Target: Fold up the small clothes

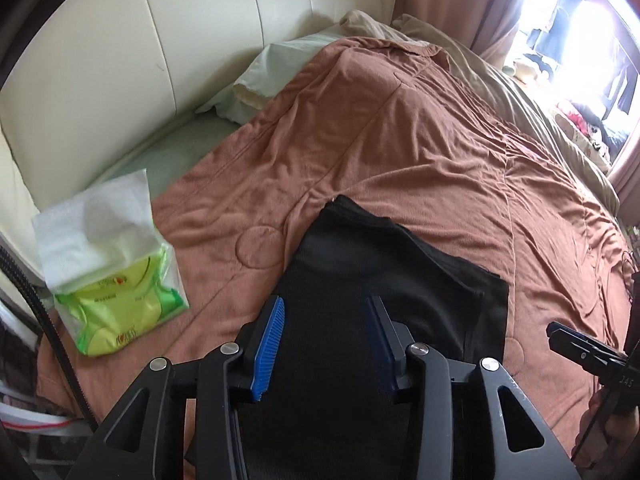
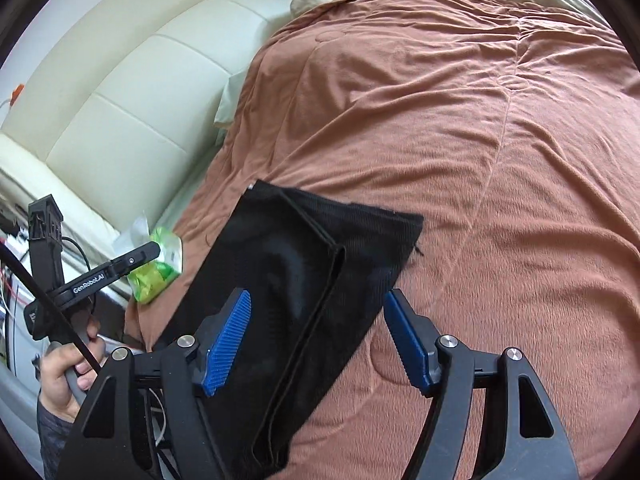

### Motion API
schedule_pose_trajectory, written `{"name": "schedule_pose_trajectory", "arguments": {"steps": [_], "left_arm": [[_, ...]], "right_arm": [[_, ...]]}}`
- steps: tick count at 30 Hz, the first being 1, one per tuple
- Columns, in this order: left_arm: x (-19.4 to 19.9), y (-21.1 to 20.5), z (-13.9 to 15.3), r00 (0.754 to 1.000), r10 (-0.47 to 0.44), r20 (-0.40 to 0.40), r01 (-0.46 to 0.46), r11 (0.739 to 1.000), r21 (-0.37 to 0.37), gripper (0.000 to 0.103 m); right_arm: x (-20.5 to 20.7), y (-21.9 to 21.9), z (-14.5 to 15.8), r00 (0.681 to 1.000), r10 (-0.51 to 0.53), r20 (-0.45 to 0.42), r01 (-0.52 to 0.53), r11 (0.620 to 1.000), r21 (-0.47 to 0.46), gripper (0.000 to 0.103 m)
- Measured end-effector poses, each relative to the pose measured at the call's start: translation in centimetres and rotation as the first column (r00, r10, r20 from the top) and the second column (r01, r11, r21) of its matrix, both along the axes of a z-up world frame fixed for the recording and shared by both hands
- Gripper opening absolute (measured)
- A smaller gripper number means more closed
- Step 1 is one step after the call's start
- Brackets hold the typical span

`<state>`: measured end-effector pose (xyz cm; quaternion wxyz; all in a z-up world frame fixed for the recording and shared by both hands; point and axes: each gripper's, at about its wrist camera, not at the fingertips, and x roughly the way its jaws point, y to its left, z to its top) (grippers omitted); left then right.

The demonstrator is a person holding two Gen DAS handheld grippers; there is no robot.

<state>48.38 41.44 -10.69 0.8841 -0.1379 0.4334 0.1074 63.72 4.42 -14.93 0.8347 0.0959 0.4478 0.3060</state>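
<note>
A black garment (image 1: 384, 264) lies folded lengthwise into a long strip on the brown blanket (image 1: 400, 140). It also shows in the right wrist view (image 2: 288, 280), with a folded edge running down its middle. My left gripper (image 1: 326, 304) is open and empty, hovering over the garment's near end. My right gripper (image 2: 318, 300) is open and empty, straddling the garment's right part from above. The right gripper's body shows at the right edge of the left wrist view (image 1: 584, 352); the left gripper's body and the hand holding it show in the right wrist view (image 2: 108, 268).
A green tissue pack (image 1: 108, 280) with a white tissue sticking out sits on the blanket left of the garment, also in the right wrist view (image 2: 156, 268). A cream padded headboard (image 1: 120, 60) and a pillow (image 1: 272, 76) lie beyond. A bright window (image 1: 580, 40) is at far right.
</note>
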Motion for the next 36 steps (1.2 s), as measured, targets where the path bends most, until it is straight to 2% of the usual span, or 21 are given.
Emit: {"name": "schedule_pose_trajectory", "arguments": {"steps": [4,10,20,22,31,33,36], "left_arm": [[-2.7,-0.9,-0.6,1.0,0.008,0.0,-0.008,0.999,-0.037,0.044],[-6.3,-2.3,-2.1,1.0,0.027,-0.014,-0.028,0.995,-0.093,0.044],[-10.6,-4.7,-6.1,0.995,0.083,-0.053,-0.092,0.978,-0.189,0.044],[-11.0,-5.1,-6.8,0.994,0.088,-0.067,-0.099,0.977,-0.189,0.044],[-11.5,-7.5,-8.8,0.988,0.069,-0.137,-0.082,0.992,-0.092,0.047],[-11.7,-8.1,-8.5,0.988,0.058,-0.146,-0.069,0.995,-0.075,0.047],[-12.4,-8.7,-7.8,0.99,0.044,-0.135,-0.058,0.993,-0.103,0.047]], "right_arm": [[-2.1,-0.7,-0.4,0.999,0.039,-0.02,-0.039,0.999,-0.001,0.068],[-4.9,-0.2,-1.4,0.995,0.085,-0.054,-0.088,0.994,-0.066,0.068],[-9.8,2.6,-3.6,0.991,0.131,-0.041,-0.137,0.962,-0.235,0.065],[-10.0,2.5,-4.2,0.99,0.125,-0.059,-0.136,0.957,-0.258,0.063],[-12.0,3.4,-5.9,0.989,0.129,-0.079,-0.149,0.921,-0.36,0.063],[-12.3,3.1,-5.6,0.989,0.124,-0.081,-0.145,0.922,-0.359,0.063],[-12.8,1.7,-4.5,0.992,0.106,-0.072,-0.124,0.937,-0.326,0.063]]}}
